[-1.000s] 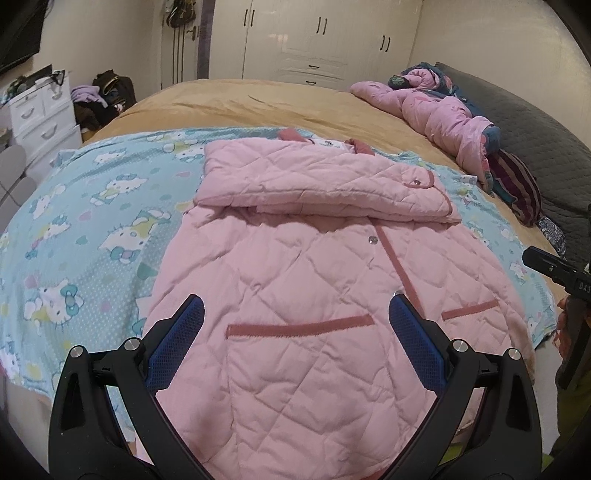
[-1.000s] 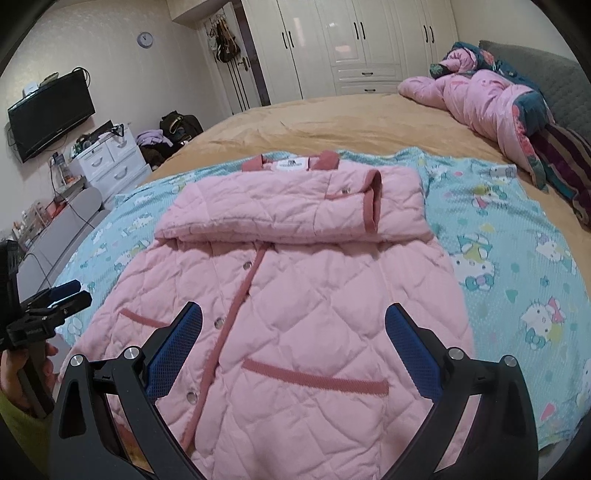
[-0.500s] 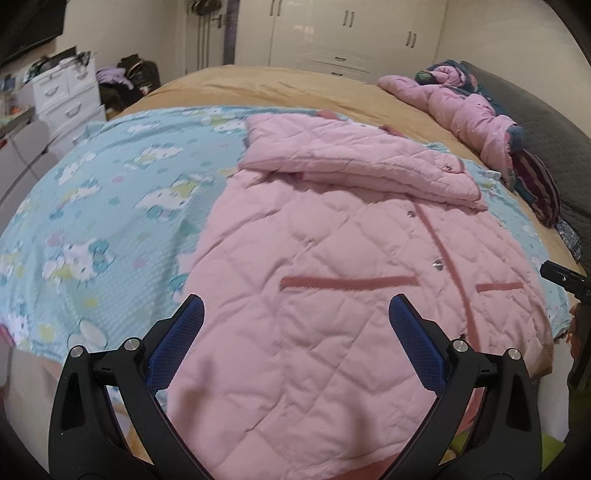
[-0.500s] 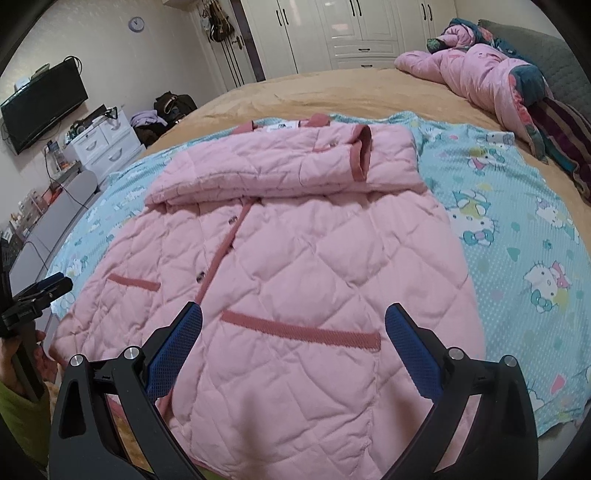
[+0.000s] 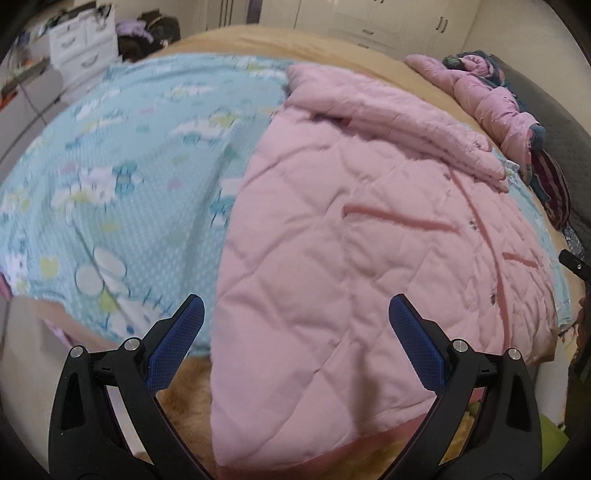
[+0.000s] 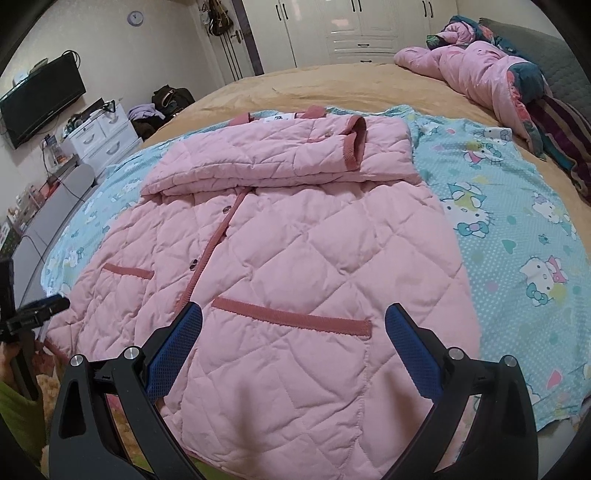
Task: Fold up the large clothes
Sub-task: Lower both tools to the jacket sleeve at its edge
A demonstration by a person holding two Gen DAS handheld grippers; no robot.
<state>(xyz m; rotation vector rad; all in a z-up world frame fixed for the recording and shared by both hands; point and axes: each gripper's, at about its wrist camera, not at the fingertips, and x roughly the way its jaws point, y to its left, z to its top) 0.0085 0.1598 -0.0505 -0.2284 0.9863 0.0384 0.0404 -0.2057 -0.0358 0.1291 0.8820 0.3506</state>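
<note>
Pink quilted jacket laid front-up on a pale blue cartoon-print sheet spread over a tan bedcover; collar at the far end, hem at the near edge of the bed, where it hangs slightly over. Both sleeves are folded across the chest into a flat band, so the sleeve step appears done and the lengthwise fold of the body remains. Left gripper poised above the near left part of the hem, jaws wide, holding nothing; this view is blurred. Right gripper above the near right part by the pocket trim, jaws likewise wide and empty. The next move probably calls for each gripper to descend on a hem corner, close on the thick padding, and carry the hem toward the far collar in step, keeping the edge level. The quilting is bulky and may resist a clean pinch. Nothing lies on the jacket's path. Well apart: a second pink padded coat at the far right of the bed, white wardrobes beyond, a drawer unit and wall television at left
</note>
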